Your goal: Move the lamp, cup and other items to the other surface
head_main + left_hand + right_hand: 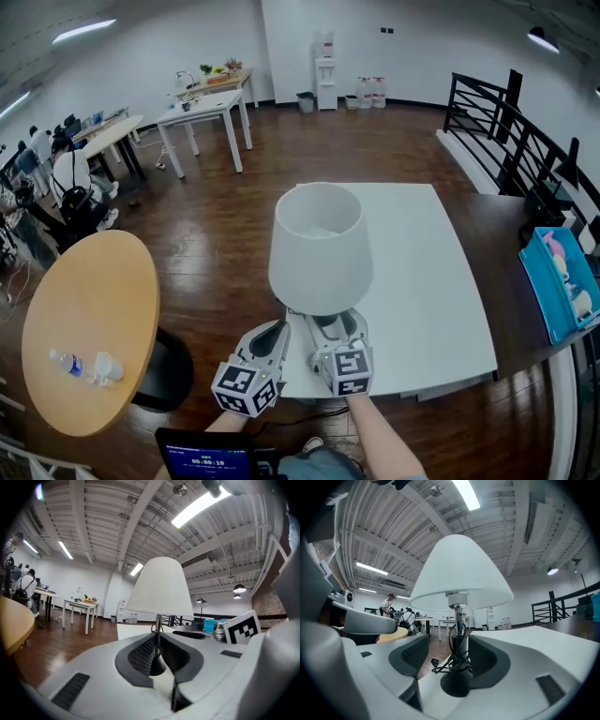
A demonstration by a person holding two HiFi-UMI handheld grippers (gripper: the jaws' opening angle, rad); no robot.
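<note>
A table lamp with a white shade (319,246) stands on the near left corner of the white table (427,281). Both grippers sit low at its base. My left gripper (273,335) is open by a narrow gap; in the left gripper view (158,644) the dark lamp base (157,663) shows just beyond its pads. My right gripper (333,328) is open wide, and in the right gripper view (454,665) the lamp stem, its coiled black cord (449,662) and the round base (457,685) stand between the pads without touching them. A clear cup (108,367) lies on the round wooden table (89,300).
A small water bottle (68,362) lies beside the cup. A blue bin (562,281) of items rests on the dark counter at right, by a black railing (511,131). A tablet (206,461) is at the bottom edge. Desks and seated people fill the far left.
</note>
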